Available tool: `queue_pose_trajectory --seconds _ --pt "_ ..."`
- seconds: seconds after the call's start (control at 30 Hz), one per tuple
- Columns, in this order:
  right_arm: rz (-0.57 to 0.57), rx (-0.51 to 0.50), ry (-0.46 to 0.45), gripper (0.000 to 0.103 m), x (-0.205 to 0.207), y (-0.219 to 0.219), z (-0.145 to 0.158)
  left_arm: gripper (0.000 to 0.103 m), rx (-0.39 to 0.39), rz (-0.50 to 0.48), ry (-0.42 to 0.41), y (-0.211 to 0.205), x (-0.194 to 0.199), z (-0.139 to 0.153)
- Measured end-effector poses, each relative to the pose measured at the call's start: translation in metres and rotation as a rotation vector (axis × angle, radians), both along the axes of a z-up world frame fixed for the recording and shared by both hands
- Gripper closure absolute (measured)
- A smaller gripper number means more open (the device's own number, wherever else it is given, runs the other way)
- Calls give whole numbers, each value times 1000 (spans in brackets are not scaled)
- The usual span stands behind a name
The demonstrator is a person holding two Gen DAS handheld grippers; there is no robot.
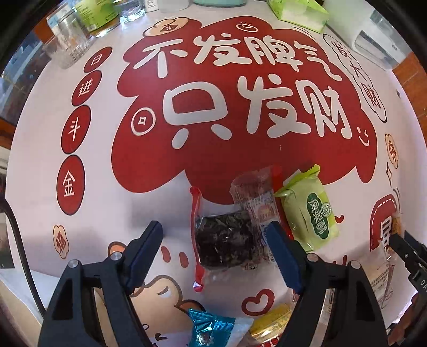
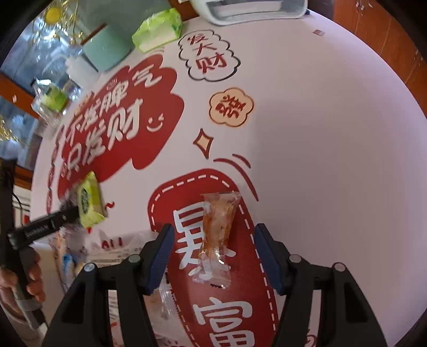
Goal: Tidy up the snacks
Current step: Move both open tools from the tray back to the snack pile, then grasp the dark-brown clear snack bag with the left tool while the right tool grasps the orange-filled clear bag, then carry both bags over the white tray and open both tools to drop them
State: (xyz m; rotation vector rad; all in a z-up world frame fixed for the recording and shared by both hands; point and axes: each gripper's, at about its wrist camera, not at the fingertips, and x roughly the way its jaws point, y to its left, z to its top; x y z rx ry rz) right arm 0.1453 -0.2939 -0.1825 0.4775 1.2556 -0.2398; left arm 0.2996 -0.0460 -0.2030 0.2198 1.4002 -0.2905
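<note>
On the red-and-white printed tablecloth [image 1: 93, 165] lies a dark snack in a clear wrapper with red edges [image 1: 224, 240]. My left gripper [image 1: 213, 240] points down over it, open, a finger on each side and neither pad pressing. Beside it lie a brownish packet [image 1: 256, 197] and a green packet [image 1: 309, 211]. In the right wrist view an orange snack in a clear wrapper [image 2: 216, 235] lies between the open fingers of my right gripper [image 2: 213, 248], with a gap on both sides. The left gripper's finger [image 2: 45, 224] and a hand [image 2: 26, 280] show at that view's left edge.
A blue foil candy [image 1: 210, 331] and a yellow packet [image 1: 272, 323] lie near the front edge. Glass jars [image 1: 66, 42], a green tissue pack [image 1: 299, 13], a teal box [image 2: 106, 50] and a white appliance [image 1: 373, 40] line the back. A black cable [image 1: 21, 253] runs down the left.
</note>
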Motion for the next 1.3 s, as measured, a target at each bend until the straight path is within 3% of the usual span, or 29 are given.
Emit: queue_pose_trajectory --seconds 0.1,0.13,0.2,0.47,0.6,0.87,1.13,1.3 --pt "33 -54 2 53 2 9 0 38 -5 -17 -19 -6 -1 5" --pt "44 -74 4 63 2 12 -1 54 -8 -31 -27 -10 -5 9" --pt "64 -116 6 82 2 19 0 61 0 -55 -35 -17 -10 11" --pt "56 -87 -26 83 -10 24 3 64 -32 -31 -90 -9 -23 22" --pt "33 -102 -68 83 -21 27 17 64 -28 -30 -158 7 -41 50" --pt "3 -103 -183 83 -48 38 65 64 -112 -43 -248 36 -85 121" --pt "80 -97 -297 83 -71 96 122 64 -167 -58 -356 91 -132 187" --pt "184 -65 -352 83 -85 157 148 64 -150 -28 -396 141 -152 206"
